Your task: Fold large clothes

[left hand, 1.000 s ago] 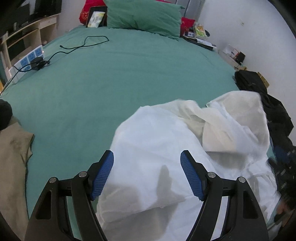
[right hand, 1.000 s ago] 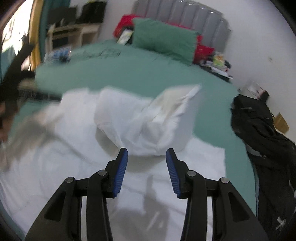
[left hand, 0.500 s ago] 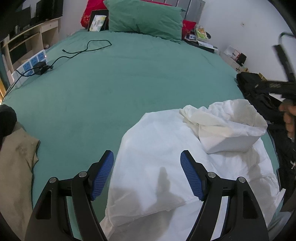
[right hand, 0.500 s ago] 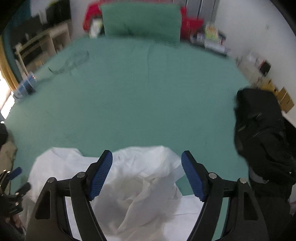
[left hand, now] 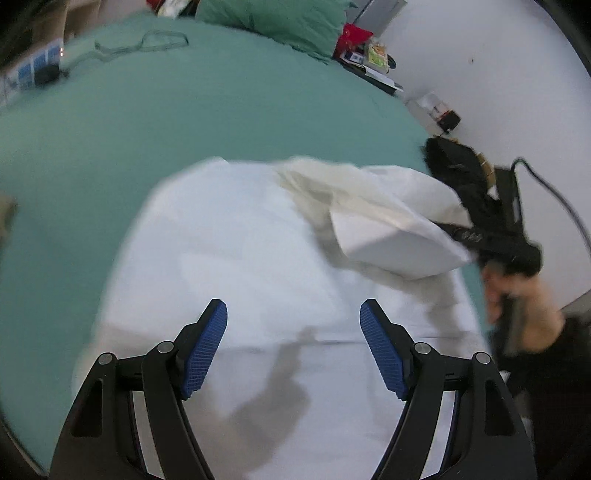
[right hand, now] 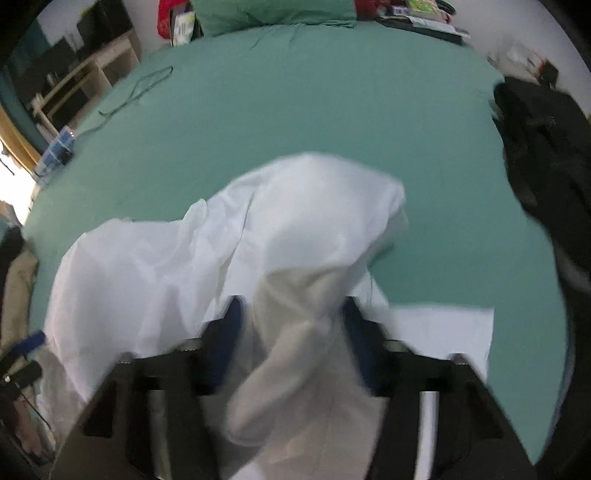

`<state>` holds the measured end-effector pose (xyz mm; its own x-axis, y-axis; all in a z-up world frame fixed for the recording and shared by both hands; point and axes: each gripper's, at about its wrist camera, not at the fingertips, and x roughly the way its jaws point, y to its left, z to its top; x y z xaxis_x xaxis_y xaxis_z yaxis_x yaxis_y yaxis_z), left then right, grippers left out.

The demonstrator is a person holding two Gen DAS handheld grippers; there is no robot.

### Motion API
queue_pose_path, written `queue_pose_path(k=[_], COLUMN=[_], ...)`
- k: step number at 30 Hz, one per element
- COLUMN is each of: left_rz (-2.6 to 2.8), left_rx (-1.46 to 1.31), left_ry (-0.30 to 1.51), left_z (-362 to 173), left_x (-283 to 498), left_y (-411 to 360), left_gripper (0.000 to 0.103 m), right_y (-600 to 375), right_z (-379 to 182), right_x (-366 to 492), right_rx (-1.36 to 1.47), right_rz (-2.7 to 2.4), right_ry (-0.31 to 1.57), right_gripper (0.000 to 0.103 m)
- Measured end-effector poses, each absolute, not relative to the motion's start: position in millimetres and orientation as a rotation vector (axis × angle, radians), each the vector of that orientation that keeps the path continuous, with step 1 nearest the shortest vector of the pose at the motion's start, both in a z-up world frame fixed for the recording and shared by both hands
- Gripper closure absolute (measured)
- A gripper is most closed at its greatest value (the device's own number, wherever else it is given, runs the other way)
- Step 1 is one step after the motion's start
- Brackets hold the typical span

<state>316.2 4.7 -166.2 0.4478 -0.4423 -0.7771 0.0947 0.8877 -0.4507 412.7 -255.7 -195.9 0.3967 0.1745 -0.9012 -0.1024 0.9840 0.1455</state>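
A large white garment [left hand: 240, 258] lies spread on the green bed sheet [left hand: 184, 122], with a crumpled fold raised at its right side. My left gripper [left hand: 293, 310] hovers open just above its flat part, and nothing sits between the blue pads. In the right wrist view my right gripper [right hand: 293, 306] has its jaws closing on a bunched, cream-tinted fold of the white garment [right hand: 147, 266], which fills the gap between the pads. The left wrist view shows a person's hand [left hand: 517, 306] holding that gripper at the raised fold's edge. Both views are motion-blurred.
Dark clothing [right hand: 546, 155] is piled at the bed's right edge. A cable [right hand: 147, 85] and a power strip [left hand: 37, 70] lie at the far left. A green pillow [right hand: 273, 11] rests at the headboard, and a beige garment [right hand: 18, 280] sits at the left edge.
My right gripper dropped from above the bed onto the garment's raised fold, and its jaws narrowed around it. The left gripper drifted sideways over the flat cloth and stayed open.
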Motion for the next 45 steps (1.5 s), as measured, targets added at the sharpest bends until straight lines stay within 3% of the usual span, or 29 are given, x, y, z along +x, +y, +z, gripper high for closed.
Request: queue_pose_path(k=[5, 10, 21, 22, 23, 25, 27, 30, 31, 32, 37, 40, 43, 45], left_rz=[-0.353, -0.362, -0.236, -0.215, -0.207, -0.205, -0.215, -0.218, -0.219, -0.217, -0.232, -0.231, -0.175, -0.132], left_rx=[-0.485, -0.571, -0.494, -0.511, -0.522, -0.545, -0.565, -0.530, -0.519, -0.502, -0.350, -0.252, -0.171, -0.167], left_ry=[1.093, 1.102, 1.118, 1.126, 1.137, 1.164, 1.157, 1.092, 1.063, 1.024, 0.854, 0.902, 0.987, 1.063], left_z=[-168, -159, -177, -183, -187, -198, -203, -192, -185, -176, -130, -141, -170, -192], left_x=[312, 313, 324, 326, 327, 328, 327, 325, 324, 323, 328, 332, 328, 325], left_y=[-29, -64, -102, -96, -94, -86, -81, -77, -76, -74, -71, -76, -73, -63], left_gripper=[0.025, 0.025, 0.025, 0.034, 0.050, 0.066, 0.074, 0.079, 0.081, 0.082, 0.084, 0.084, 0.083, 0.082], right_y=[-292, -317, -319, -323, -328, -344, -362, -381, -384, -382, -367, -359, -358, -362], right_z=[-204, -211, -228, -226, -225, -220, -218, -216, -214, -210, -187, -200, -221, -225], right_x=[371, 326, 284, 282, 287, 282, 279, 276, 275, 273, 273, 277, 273, 264], right_rx=[0.322, 0.620, 0.647, 0.641, 0.639, 0.658, 0.683, 0.741, 0.753, 0.760, 0.743, 0.727, 0.709, 0.671], right_rz=[0.233, 0.249, 0.297, 0.309, 0.308, 0.292, 0.281, 0.283, 0.296, 0.308, 0.376, 0.336, 0.281, 0.238], right_ry=[1.090, 1.017, 1.065, 1.061, 1.055, 1.026, 1.000, 0.969, 0.952, 0.941, 0.857, 0.923, 1.036, 1.064], right_gripper=[0.078, 0.078, 0.076, 0.074, 0.071, 0.064, 0.064, 0.066, 0.082, 0.091, 0.091, 0.089, 0.077, 0.077])
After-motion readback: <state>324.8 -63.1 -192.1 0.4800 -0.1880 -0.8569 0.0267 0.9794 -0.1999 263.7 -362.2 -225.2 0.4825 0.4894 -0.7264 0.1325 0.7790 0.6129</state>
